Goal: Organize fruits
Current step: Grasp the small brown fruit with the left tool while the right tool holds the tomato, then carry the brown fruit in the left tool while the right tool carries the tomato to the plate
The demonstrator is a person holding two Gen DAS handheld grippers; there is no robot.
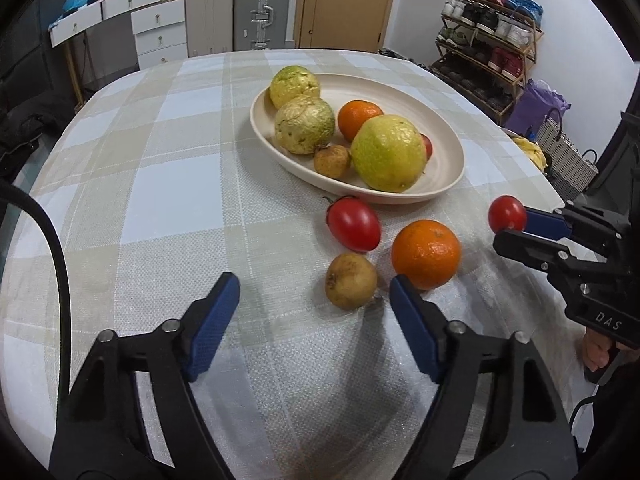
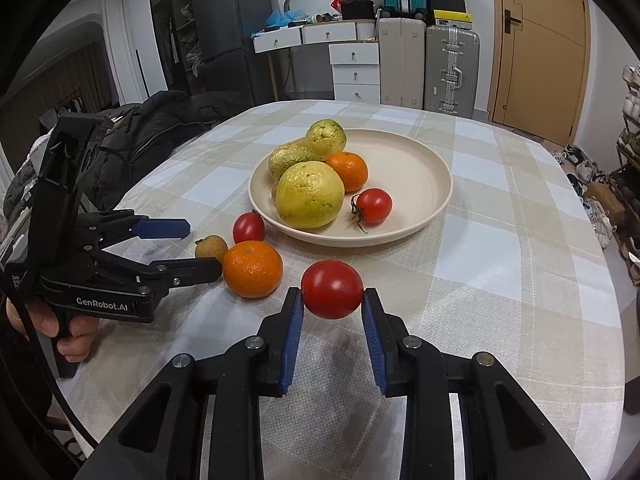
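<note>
The right gripper holds a tomato above the cloth; the left gripper stands wide open near the plate rim.

Tabletop covered in a beige-and-white checked cloth. Far side: wooden door, two upright suitcases, white drawer unit, black refrigerator. Shoe rack at right; walls white.

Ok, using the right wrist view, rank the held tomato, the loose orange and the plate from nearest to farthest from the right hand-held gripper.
1. Held tomato, clamped between the right hand-held gripper fingers.
2. Loose orange, on the cloth to the left.
3. Plate, farther back near the table's middle.
</note>
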